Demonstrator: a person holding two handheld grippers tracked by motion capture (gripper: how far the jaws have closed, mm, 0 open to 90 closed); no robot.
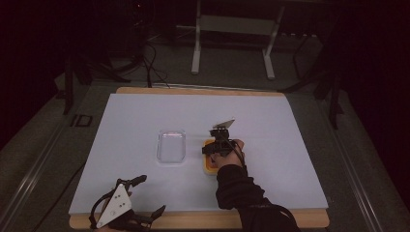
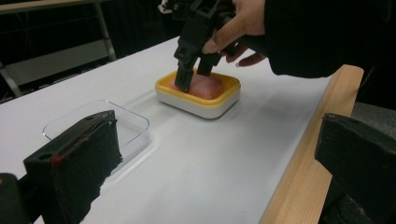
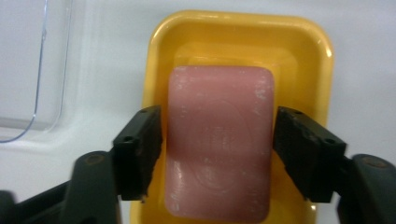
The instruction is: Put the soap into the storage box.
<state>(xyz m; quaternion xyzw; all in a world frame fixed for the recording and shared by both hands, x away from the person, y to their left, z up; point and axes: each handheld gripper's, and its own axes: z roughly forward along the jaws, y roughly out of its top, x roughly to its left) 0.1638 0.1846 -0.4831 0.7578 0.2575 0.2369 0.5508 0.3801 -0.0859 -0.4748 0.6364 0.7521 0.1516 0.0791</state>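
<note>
Pink soap (image 3: 219, 140) is seen in yellow dish (image 3: 308, 56), straddled by right tool (image 3: 217, 144), jaws narrowly parted, untouching. Clear lid (image 1: 171, 146) lies left; left tool (image 1: 145, 195) is held wide, near edge.

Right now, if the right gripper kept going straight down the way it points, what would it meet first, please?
Probably the yellow soap dish: the right gripper points down with its jaws either side of the pink soap bar; whether the pads touch the bar is unclear.
</note>
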